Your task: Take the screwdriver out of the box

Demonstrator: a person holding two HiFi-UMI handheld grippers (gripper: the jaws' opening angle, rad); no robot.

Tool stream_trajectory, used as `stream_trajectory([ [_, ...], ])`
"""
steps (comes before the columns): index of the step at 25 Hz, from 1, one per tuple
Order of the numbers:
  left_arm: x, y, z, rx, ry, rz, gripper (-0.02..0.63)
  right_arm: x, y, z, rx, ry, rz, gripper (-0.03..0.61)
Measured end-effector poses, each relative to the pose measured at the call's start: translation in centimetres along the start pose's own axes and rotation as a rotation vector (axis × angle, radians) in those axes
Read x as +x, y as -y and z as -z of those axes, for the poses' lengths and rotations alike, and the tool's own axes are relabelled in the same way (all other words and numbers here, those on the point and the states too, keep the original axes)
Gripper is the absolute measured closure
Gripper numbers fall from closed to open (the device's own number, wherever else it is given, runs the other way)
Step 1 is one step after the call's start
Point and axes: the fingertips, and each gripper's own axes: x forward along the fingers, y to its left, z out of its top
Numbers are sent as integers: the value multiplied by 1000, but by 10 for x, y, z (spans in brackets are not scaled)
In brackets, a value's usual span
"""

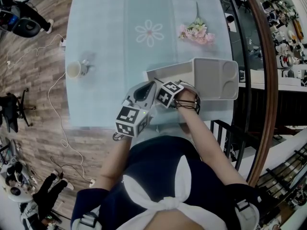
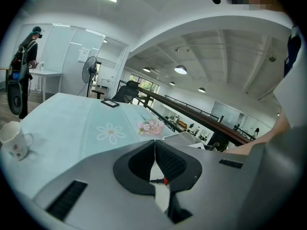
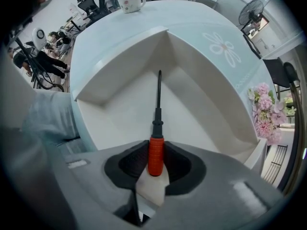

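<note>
Screwdriver, orange-handled, black-shafted [image 3: 155,158]: inside the white plastic box [image 3: 120,114], your right gripper [image 3: 155,148] clamped on its handle. Left gripper [image 2: 154,150]: jaws together, empty. Grasp made; lifting out remains.

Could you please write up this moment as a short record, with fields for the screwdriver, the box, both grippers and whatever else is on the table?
Screwdriver: orange handle, black shaft, lying inside the box, tip towards a corner.
Box: white, open, on the table.
Right gripper: jaws closed on the screwdriver's handle.
Left gripper: jaws together, nothing between them.
Elsewhere: mug and pink flowers on the table, outside the box.
</note>
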Motion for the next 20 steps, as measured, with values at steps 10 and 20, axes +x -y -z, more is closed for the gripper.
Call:
stream_trajectory([
  [10, -1, 0, 10, 7, -17, 8, 595, -5, 3, -4, 25, 64, 6, 485],
  [20, 0, -3, 7, 0, -6, -7, 595, -19, 12, -6, 72, 146, -7, 485],
])
